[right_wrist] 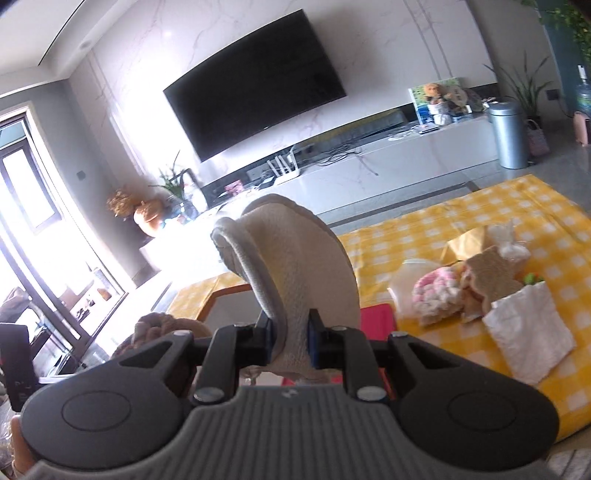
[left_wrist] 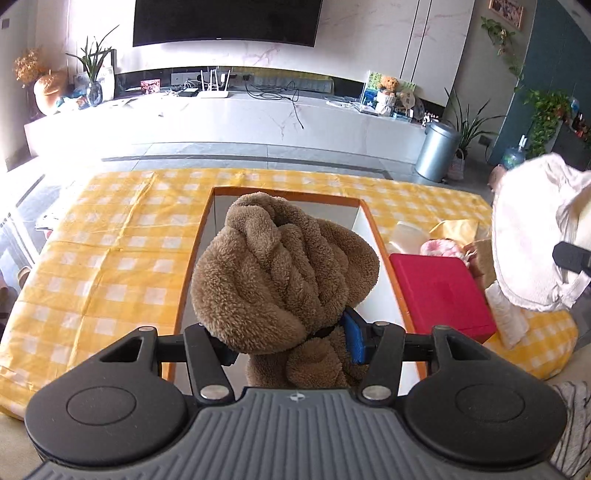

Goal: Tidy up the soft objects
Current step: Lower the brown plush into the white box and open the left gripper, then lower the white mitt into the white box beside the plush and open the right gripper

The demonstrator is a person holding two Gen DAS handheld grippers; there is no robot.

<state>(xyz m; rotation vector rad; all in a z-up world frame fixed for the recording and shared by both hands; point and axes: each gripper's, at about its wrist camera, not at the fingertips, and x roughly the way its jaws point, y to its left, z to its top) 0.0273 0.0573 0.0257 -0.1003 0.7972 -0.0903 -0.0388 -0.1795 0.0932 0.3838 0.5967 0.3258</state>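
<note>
Brown fleece bundle (left_wrist: pixel 280 273) clamped in left tool (left_wrist: pixel 291 347), white towel (right_wrist: pixel 295 280) in right tool (right_wrist: pixel 291 339).

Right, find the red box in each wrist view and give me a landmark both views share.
Left wrist view: the red box lies right of centre on the yellow checked cloth, beside the orange-rimmed bin.
Right wrist view: only a red sliver shows, just right of the held white cloth.
Shared landmark: the wall television.

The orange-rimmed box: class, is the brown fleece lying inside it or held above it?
Held above. The left gripper clamps the brown fleece, bunched over the open orange-rimmed box.
</note>
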